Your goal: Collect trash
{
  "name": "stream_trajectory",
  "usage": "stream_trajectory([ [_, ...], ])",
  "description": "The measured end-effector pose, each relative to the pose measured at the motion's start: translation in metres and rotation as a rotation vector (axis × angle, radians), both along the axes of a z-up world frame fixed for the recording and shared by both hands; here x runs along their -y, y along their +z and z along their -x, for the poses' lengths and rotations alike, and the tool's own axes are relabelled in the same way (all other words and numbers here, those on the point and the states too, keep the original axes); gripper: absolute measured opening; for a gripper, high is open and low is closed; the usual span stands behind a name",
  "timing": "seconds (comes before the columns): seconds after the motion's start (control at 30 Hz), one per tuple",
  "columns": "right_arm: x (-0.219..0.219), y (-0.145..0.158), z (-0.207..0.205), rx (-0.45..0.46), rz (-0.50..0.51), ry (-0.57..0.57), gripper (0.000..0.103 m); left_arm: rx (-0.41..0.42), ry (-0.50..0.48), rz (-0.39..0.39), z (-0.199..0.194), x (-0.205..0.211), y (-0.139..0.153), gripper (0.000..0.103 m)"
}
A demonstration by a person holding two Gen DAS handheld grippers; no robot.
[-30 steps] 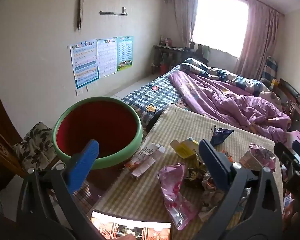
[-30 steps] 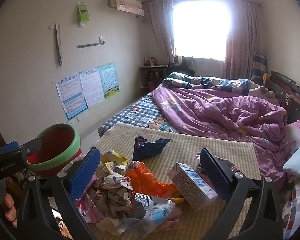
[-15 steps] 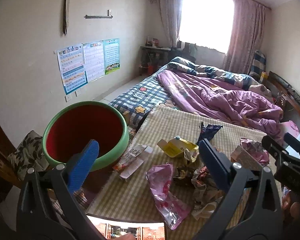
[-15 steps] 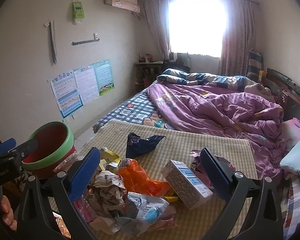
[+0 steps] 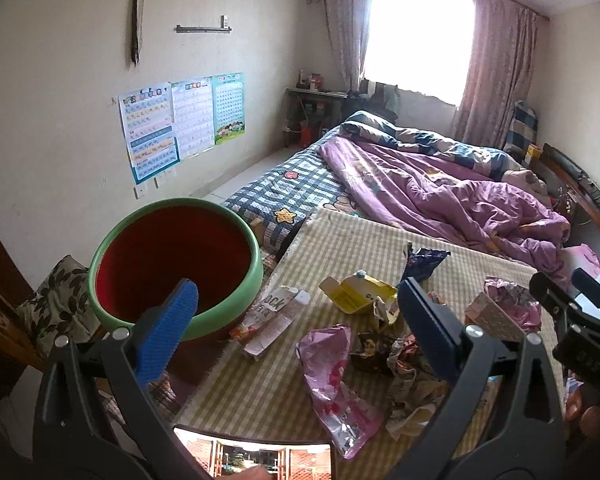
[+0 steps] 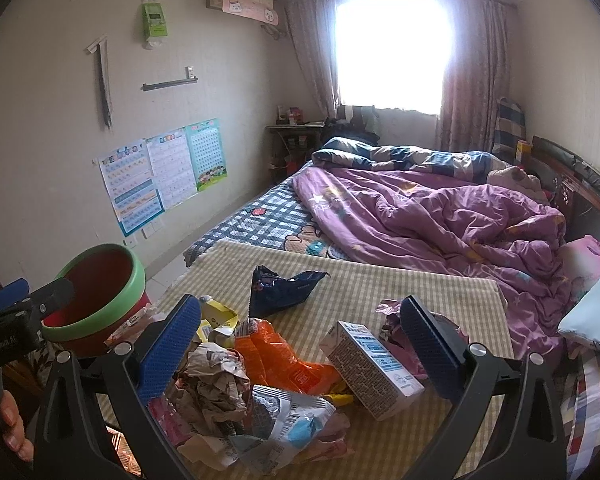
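Right wrist view: both grippers (image 6: 298,344) gape empty; best pinch the crumpled paper (image 6: 214,376) nearest the bin (image 6: 100,300).

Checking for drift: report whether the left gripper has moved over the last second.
Yes, slightly. In its own view the wall posters and the bin sit further left than a second ago, so the left gripper has swung right.

This is a lived-in home bedroom. A bed (image 6: 260,220) with a checked sheet and a rumpled purple duvet (image 6: 440,220) fills the middle, pink curtains (image 6: 472,80) frame a bright window, and children's learning posters (image 6: 164,176) hang on the plaster wall.
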State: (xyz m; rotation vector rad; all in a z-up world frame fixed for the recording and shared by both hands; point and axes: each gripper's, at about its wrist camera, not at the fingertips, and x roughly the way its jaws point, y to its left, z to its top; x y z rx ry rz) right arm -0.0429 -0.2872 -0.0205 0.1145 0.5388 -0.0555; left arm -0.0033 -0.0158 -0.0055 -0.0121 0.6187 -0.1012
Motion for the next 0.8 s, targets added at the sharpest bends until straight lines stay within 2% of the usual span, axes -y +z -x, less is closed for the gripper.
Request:
stream_trajectory([
  [0.5, -0.0018, -0.0016, -0.0007, -0.002, 0.003, 0.004, 0.096, -0.023, 0.022, 0.011, -0.002, -0.0047, -0.0016, 0.098],
  [0.8, -0.0016, -0.0014, -0.0007, -0.002, 0.002, 0.004, 0.096, -0.017, 0.034, -0.019, -0.0004, -0.0045, 0.0026, 0.098],
])
